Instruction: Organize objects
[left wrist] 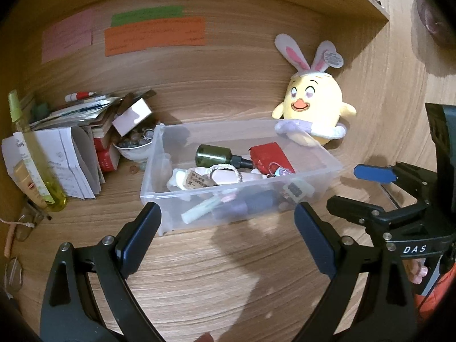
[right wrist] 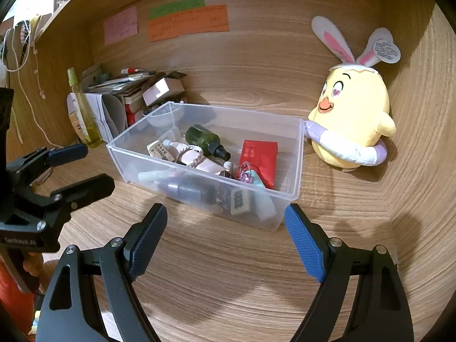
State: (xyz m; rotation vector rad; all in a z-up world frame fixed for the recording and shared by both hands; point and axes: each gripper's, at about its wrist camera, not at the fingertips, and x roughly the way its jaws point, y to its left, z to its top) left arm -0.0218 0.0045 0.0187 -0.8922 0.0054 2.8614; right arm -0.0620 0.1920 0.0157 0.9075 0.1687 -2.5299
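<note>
You held both the left gripper [left wrist: 226, 238] and right gripper [right wrist: 226, 242] empty, jaws apart, before the light, slippery plastic bin [right wrist: 296, 154], probably best gripped by its stiff rim.

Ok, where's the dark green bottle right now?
The dark green bottle lies on its side in the clear bin, toward the back, between the braided bracelet and the red packet; both views show it.

"DAS" in white on the right gripper [left wrist: 370, 188]
</note>
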